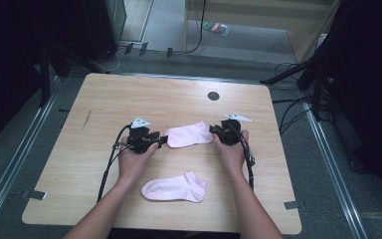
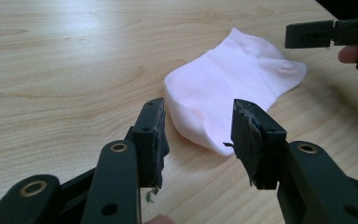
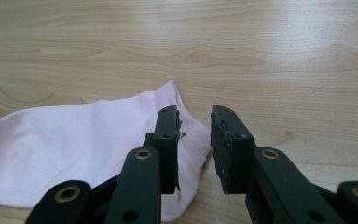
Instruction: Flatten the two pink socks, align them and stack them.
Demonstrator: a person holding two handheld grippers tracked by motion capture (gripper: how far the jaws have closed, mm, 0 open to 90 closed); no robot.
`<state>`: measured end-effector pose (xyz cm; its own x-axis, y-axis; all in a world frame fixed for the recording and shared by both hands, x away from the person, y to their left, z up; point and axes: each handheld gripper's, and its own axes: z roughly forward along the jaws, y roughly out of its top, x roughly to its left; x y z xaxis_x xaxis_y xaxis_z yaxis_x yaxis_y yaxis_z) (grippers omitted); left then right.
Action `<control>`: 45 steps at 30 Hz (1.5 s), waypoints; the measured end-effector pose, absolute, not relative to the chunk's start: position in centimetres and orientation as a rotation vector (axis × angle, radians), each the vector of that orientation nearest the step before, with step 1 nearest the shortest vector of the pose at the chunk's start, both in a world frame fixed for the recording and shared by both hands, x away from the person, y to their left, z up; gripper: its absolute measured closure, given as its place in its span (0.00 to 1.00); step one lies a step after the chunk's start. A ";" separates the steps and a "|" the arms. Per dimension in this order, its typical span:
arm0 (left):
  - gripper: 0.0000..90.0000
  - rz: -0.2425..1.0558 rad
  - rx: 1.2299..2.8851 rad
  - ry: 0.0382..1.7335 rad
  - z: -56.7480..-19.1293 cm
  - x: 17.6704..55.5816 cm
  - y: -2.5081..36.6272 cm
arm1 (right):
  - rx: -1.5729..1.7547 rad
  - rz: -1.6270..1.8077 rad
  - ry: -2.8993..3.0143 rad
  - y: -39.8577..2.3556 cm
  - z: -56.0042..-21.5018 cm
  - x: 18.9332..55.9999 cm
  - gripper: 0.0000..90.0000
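I'm bracketing the far pink sock [image 1: 189,134] at frame centre on the desk [image 1: 104,94]: left gripper [image 1: 161,141] jaws wide at its toe, right gripper [image 1: 213,132] jaws narrowly parted at its cuff, probably to lift both ends. Second sock [image 1: 174,188] lying nearer me.

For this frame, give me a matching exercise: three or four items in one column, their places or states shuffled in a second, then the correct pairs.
Column 1:
1. far sock
2. near sock
3. left gripper
4. right gripper

Column 2:
A. jaws open at the far sock's right end
B. lies flat between the two grippers
C. jaws open at the far sock's left end
D. lies between the person's forearms, near the table's front edge

Pairs: 1-B, 2-D, 3-C, 4-A
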<state>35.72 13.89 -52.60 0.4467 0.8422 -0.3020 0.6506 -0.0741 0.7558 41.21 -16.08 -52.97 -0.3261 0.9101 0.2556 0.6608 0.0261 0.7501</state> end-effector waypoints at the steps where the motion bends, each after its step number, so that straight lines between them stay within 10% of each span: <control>1: 0.61 0.272 1.793 1.293 -52.7 35.9 13.8 | 1.600 1.200 2.015 -15.9 -53.2 41.5 0.77; 10: 0.62 0.299 1.842 1.330 -53.1 36.7 12.6 | 1.546 1.186 2.015 -15.7 -54.1 42.0 0.65; 20: 1.00 0.268 1.899 1.335 -53.7 36.9 13.3 | 1.453 1.125 2.090 -15.2 -54.8 41.5 0.78; 24: 1.00 0.250 1.915 1.301 -53.7 36.8 13.7 | 1.460 1.113 2.087 -15.4 -54.8 41.0 0.93; 45: 1.00 0.185 1.860 1.172 -51.3 32.2 18.0 | 1.464 1.263 2.108 -16.5 -50.8 34.8 0.97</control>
<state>32.19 18.00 -51.28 0.5391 0.7813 -0.3146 0.6462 -0.1441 0.7495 34.79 -16.53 -50.82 -0.4475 0.8618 0.2387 0.6168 0.1042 0.7802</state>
